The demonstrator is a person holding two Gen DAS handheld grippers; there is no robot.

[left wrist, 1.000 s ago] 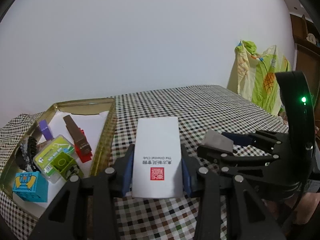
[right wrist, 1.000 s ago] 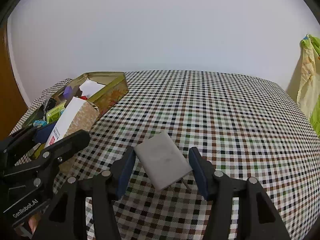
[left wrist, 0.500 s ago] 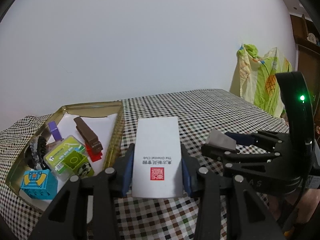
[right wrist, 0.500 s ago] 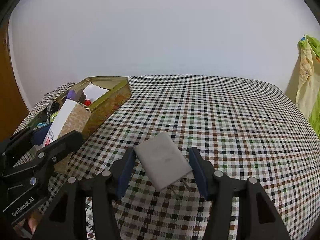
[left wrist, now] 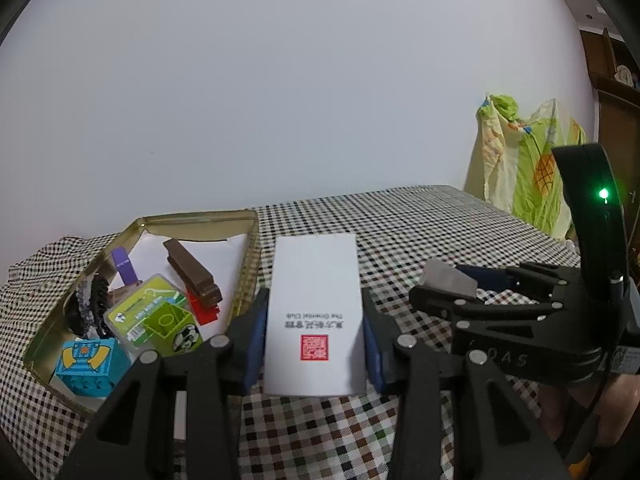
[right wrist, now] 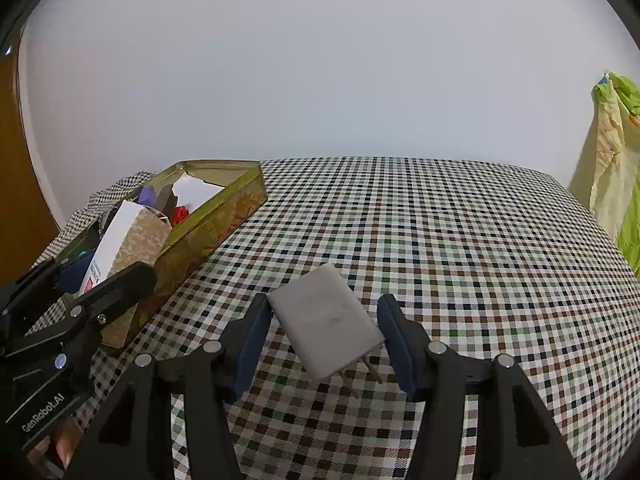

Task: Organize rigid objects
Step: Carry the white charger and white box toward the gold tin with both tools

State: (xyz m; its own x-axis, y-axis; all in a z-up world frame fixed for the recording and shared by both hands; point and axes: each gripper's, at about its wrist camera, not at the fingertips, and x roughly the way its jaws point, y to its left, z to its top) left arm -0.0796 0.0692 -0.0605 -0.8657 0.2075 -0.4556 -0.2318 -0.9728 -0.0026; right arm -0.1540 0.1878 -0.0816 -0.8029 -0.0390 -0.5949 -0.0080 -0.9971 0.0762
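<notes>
Two handheld grippers tilt down over a checked tablecloth, side by side, with an open gold tin as the fixed mark on the table. The left gripper has its blue pads pressed on the long sides of a white carton with a red seal and upside-down print; the carton hangs just right of the tin's near wall, above the cloth. The right gripper, well right of the tin, has its jaws partly parted around a grey plug adapter that sits skewed between them, two metal prongs pointing back toward the camera; its corners meet the pads, and it appears lifted off the cloth (contact on the right pad is hard to judge). Only the left wrist view looks down into the tin: a brown stapler, a red piece beside it, a purple clip, a green plastic case, a blue robot block and a dark coiled item, all on white paper. Only the right wrist view shows the tin's patterned outer wall and the carton's floral side. A green and yellow printed cloth hangs far right of the tin.
</notes>
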